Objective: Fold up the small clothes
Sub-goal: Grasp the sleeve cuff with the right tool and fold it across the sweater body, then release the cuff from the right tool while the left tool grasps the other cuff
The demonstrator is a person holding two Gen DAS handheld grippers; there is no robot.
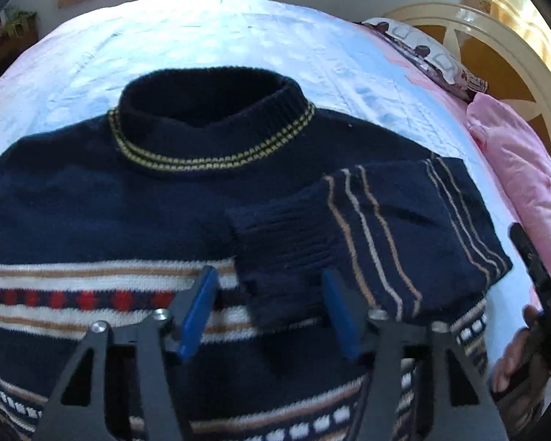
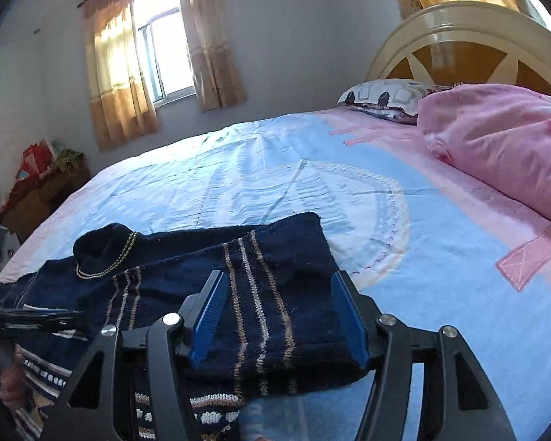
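Observation:
A small navy knitted sweater (image 1: 92, 202) lies flat on the light blue bed sheet (image 1: 220, 36), its yellow-striped collar (image 1: 209, 117) pointing away. One tan-striped sleeve (image 1: 367, 235) is folded in over the chest. My left gripper (image 1: 268, 273) hovers open over that sleeve's ribbed cuff, its blue pads apart from the knit. In the right wrist view the folded sleeve (image 2: 275, 294) lies under my right gripper (image 2: 279, 275), which is open and holds nothing. The right gripper (image 1: 536, 268) and the hand holding it show at the right edge of the left wrist view.
A bunched pink quilt (image 2: 496, 147) and a patterned pillow (image 2: 385, 97) lie at the head of the bed by the cream headboard (image 2: 459, 36). A curtained window (image 2: 161, 47) and a cluttered bedside cabinet (image 2: 40, 191) stand beyond the far side.

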